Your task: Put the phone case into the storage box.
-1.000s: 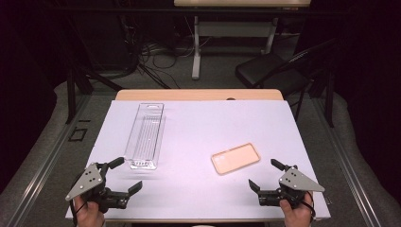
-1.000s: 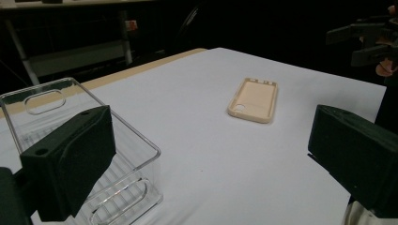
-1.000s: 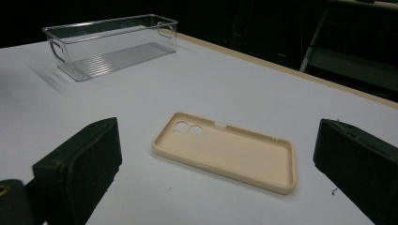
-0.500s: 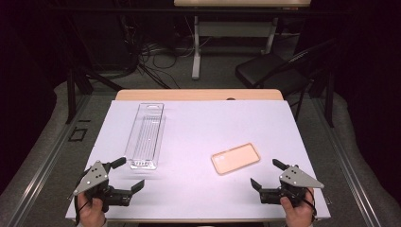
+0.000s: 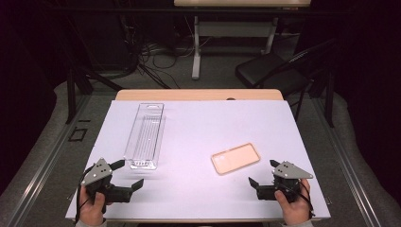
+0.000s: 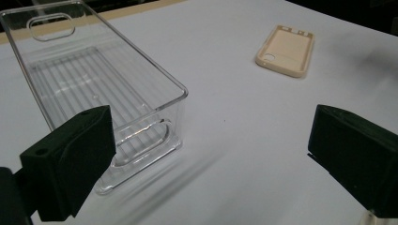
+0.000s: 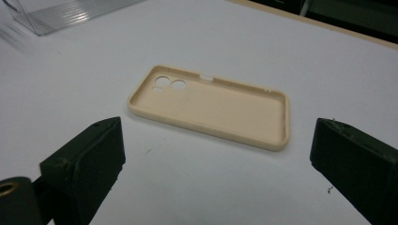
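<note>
A clear plastic bin (image 5: 145,137) is seen left of centre, with nothing inside. A beige phone case (image 5: 235,158) lies hollow side up at lower right. The left gripper (image 5: 126,174) and right gripper (image 5: 262,171) are held spread, pinching nothing.

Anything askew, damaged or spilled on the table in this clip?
Nothing stands out. The clear plastic rectangular bin sits upright and empty; the beige phone case lies flat, open side up, intact. Left gripper and right gripper are open, holding nothing.
</note>
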A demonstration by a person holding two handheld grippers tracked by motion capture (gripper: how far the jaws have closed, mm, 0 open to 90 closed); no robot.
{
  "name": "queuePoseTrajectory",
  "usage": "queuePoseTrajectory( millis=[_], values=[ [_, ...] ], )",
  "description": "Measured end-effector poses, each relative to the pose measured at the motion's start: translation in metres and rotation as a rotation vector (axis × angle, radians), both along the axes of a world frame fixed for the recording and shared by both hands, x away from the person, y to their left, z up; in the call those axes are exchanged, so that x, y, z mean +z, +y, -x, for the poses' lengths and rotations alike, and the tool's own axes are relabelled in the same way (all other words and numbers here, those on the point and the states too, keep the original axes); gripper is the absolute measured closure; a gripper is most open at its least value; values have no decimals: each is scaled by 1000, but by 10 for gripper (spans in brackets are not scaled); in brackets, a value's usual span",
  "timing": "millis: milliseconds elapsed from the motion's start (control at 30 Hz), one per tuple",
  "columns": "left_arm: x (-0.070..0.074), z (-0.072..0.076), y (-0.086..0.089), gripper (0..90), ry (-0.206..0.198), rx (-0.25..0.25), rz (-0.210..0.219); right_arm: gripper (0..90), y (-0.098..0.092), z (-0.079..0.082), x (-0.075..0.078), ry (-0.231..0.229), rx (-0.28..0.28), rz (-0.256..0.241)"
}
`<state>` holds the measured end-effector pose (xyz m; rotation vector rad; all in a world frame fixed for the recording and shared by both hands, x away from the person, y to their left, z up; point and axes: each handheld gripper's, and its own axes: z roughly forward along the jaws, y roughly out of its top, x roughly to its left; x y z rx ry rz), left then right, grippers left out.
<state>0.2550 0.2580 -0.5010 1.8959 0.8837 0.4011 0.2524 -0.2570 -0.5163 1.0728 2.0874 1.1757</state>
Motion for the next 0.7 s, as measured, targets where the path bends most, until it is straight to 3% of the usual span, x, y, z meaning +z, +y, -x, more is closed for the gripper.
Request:
queuePoseTrajectory(
  millis=[167, 233, 400, 433, 533, 700],
  values=[
    [-1, -1, 1, 11, 35, 38, -13, 52, 0, -7, -5, 61, -12, 19],
    [-3, -2, 1, 11, 72, 69, -14, 52, 0, -9, -6, 77, -20, 36],
    [-3, -4, 2, 11, 113, 95, -10, 52, 0, -11, -5, 103, -55, 55],
    [-3, -7, 3, 11, 142, 107, -14, 52, 0, -12, -5, 105, -58, 64],
    [-2, -9, 4, 11, 155, 115, -10, 52, 1, -13, -5, 120, -71, 90],
    [4, -17, 7, 11, 204, 131, 3, 52, 2, -19, -7, 207, -90, 80]
  ],
)
